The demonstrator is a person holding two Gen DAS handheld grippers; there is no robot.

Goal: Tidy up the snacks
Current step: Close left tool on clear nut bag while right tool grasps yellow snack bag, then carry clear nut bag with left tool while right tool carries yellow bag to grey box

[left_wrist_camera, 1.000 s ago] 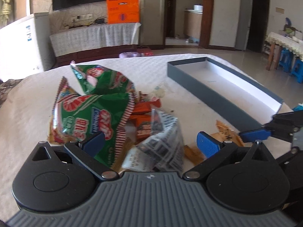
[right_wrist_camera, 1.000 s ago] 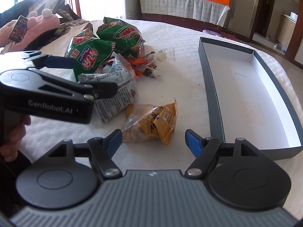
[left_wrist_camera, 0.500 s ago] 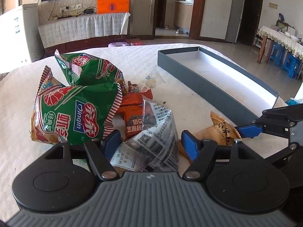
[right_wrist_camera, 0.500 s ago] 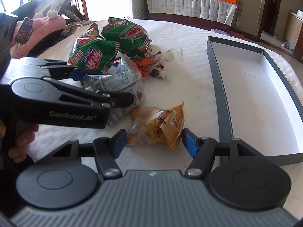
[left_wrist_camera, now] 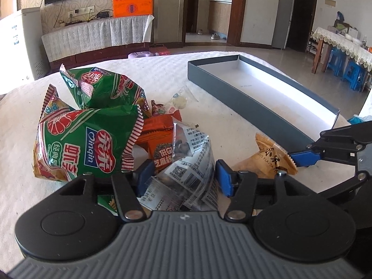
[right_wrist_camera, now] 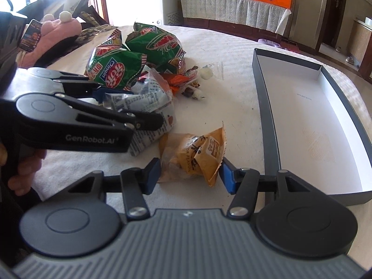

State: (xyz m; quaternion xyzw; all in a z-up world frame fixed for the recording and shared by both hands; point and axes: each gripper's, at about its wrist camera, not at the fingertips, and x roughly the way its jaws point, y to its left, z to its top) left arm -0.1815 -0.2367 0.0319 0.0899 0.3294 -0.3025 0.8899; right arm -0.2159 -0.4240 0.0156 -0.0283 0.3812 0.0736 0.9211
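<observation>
A pile of snacks lies on the white table. Two green shrimp-chip bags lie at its left, orange packets in the middle. My left gripper is open, its blue pads either side of a clear newsprint-patterned bag, close to touching. My right gripper is open around a yellow peanut bag, pads at its edges. A long grey box with a white inside stands open to the right.
Small wrapped candies and a white sweet lie beside the pile. A pink plush lies at the table's far left. A cabinet with an orange box stands beyond. The right gripper's finger shows in the left wrist view.
Both grippers moved forward and narrowed: the left around the newsprint bag, the right around the yellow peanut bag. The snacks themselves have not shifted.
</observation>
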